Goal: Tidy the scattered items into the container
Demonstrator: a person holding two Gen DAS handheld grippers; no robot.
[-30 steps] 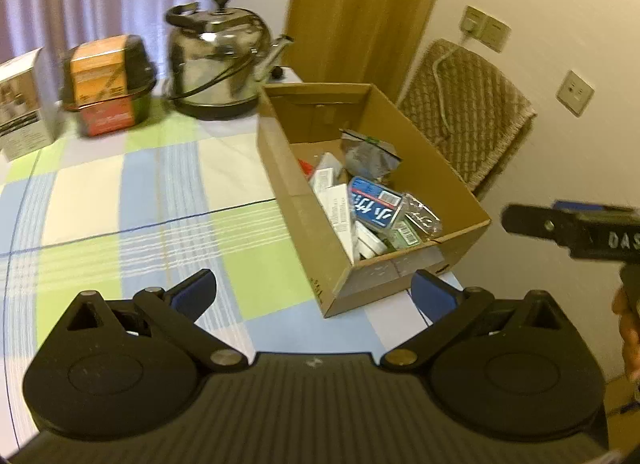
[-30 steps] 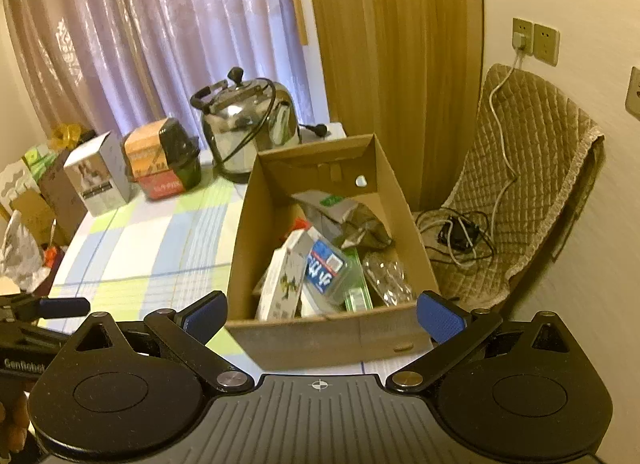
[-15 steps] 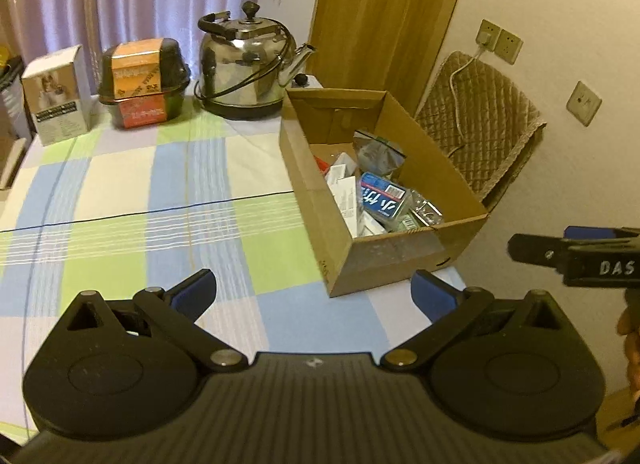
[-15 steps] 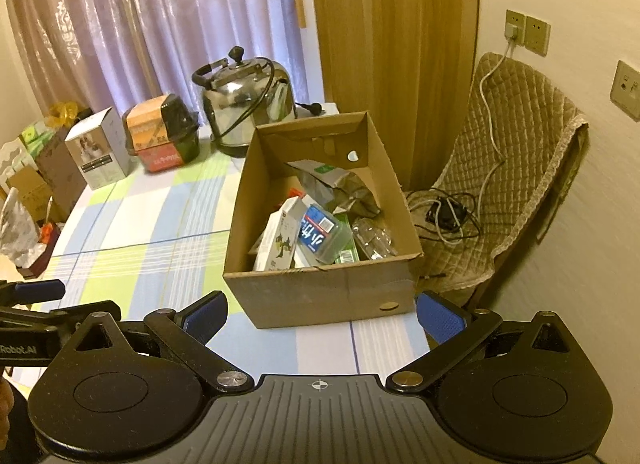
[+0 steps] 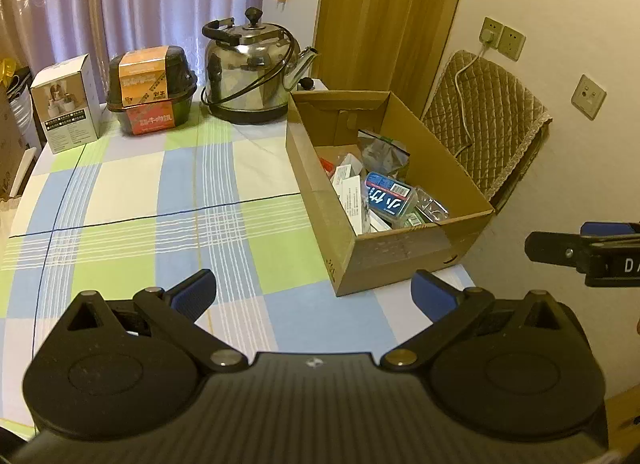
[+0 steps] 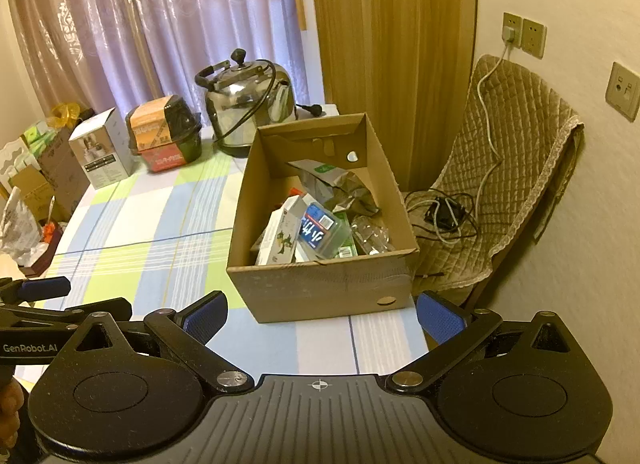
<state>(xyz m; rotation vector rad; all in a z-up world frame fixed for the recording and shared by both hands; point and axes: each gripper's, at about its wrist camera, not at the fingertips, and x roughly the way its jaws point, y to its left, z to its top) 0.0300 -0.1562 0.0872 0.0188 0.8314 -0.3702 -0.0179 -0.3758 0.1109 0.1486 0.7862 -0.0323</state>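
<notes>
Both of my grippers have drawn back from the cardboard box [image 6: 320, 224] since the earlier frames: it sat close under the cameras then and now lies farther off, with more checked tablecloth showing in front of it. My left gripper [image 5: 314, 292] hangs over the near part of the table [image 5: 160, 192], jaws spread wide with nothing between them. My right gripper [image 6: 322, 314] hangs over the near right edge of the table, jaws likewise released and empty. The box stands on the right side of the table, just beside the quilted chair [image 6: 512, 184], open at the top. Inside it lie the gathered items: a blue packet [image 6: 320, 230], a white carton [image 6: 280, 234], a crumpled grey pouch [image 6: 340, 188] toward the far wall, and clear wrappers at the right. No loose small item is visible on the cloth between me and the box. A kettle [image 5: 252, 68], a black lidded food tub [image 5: 152, 90] and a white product box [image 5: 68, 102] stand in a row along the far edge; I judge these to be fixtures, not scattered items, since they are lined up clear of the working area. I judge the task complete or nearly so, and the retracted, open posture suits a final check.
</notes>
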